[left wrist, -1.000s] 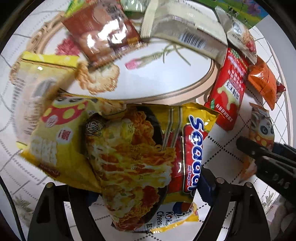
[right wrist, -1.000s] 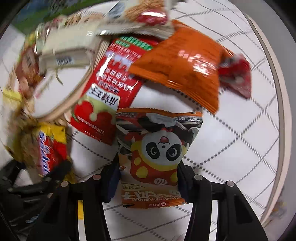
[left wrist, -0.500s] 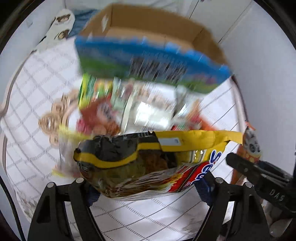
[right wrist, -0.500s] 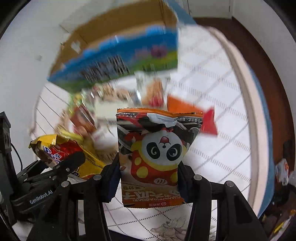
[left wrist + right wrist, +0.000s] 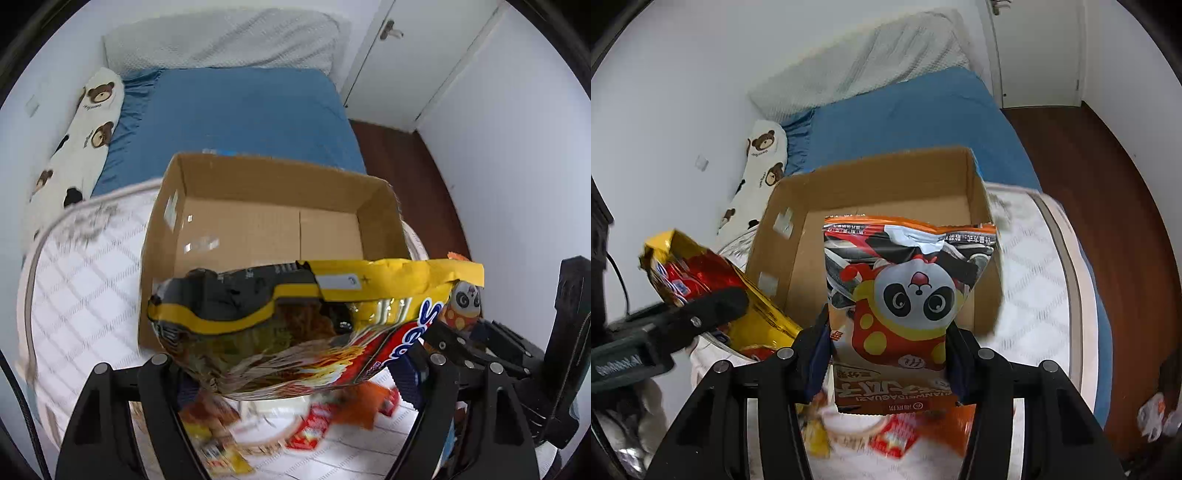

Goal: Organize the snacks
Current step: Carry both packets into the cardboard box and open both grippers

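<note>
A blue bed (image 5: 236,110) fills the background, with a bear-print pillow (image 5: 85,122) along the wall. In front of it an open cardboard box (image 5: 258,229) sits on the white quilted desk (image 5: 85,295); what shows of its floor looks bare. Both packets hang near the box's front edge, not yet inside. The left gripper (image 5: 295,376) has its jaws pinching a yellow noodle packet (image 5: 295,332), which lies crosswise and sags between them. The right gripper (image 5: 886,354) has its jaws pinching an orange panda snack bag (image 5: 908,306) by its lower part, upright and just short of the near wall. More loose snacks (image 5: 314,424) lie blurred on the desk below.

The main risk, as I judge it, is the near wall: a packet carried too low could catch on the rim and shove or tip the light box. The two grippers are also close together, so lowering both at once could knock one packet against the other. The slick film could slip too.
</note>
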